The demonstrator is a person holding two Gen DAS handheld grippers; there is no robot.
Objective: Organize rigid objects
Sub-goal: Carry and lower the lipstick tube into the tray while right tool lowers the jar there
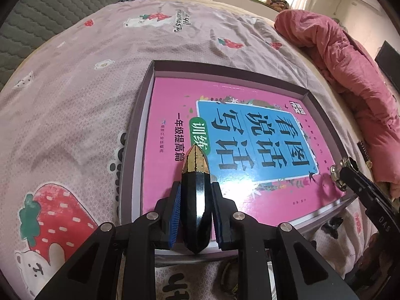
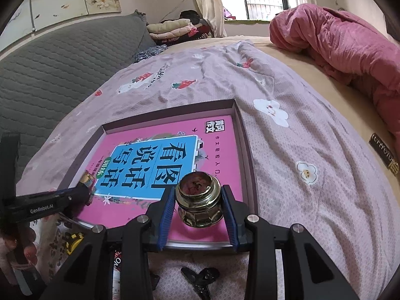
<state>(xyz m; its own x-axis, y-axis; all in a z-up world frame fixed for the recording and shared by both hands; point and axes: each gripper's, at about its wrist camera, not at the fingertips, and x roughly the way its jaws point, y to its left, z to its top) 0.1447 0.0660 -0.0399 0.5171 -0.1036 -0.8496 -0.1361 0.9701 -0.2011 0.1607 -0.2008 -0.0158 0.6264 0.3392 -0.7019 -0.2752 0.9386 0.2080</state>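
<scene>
Presently, in your left wrist view, the left gripper [image 1: 193,197] clamps a black faceted piece with a gold tip [image 1: 194,187] over the pink book [image 1: 250,135] lying in the shallow box [image 1: 147,92] on the bedspread [image 1: 75,100]. In your right wrist view, the right gripper [image 2: 198,203] grips a brass threaded fitting [image 2: 198,200] above the book's near edge, just inside the box.

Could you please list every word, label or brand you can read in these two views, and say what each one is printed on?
"看图说话写话": big title on the pink book lying in the shallow box.
"训练": green badge beside the title.
"一年级提高篇": line along the title block.
"GenRobot.AI": side of the left gripper.
"DAS": side of the right gripper.
Too small or blurred: publisher line, gold tag on the mattress edge, lettering on the bedsheet.
</scene>
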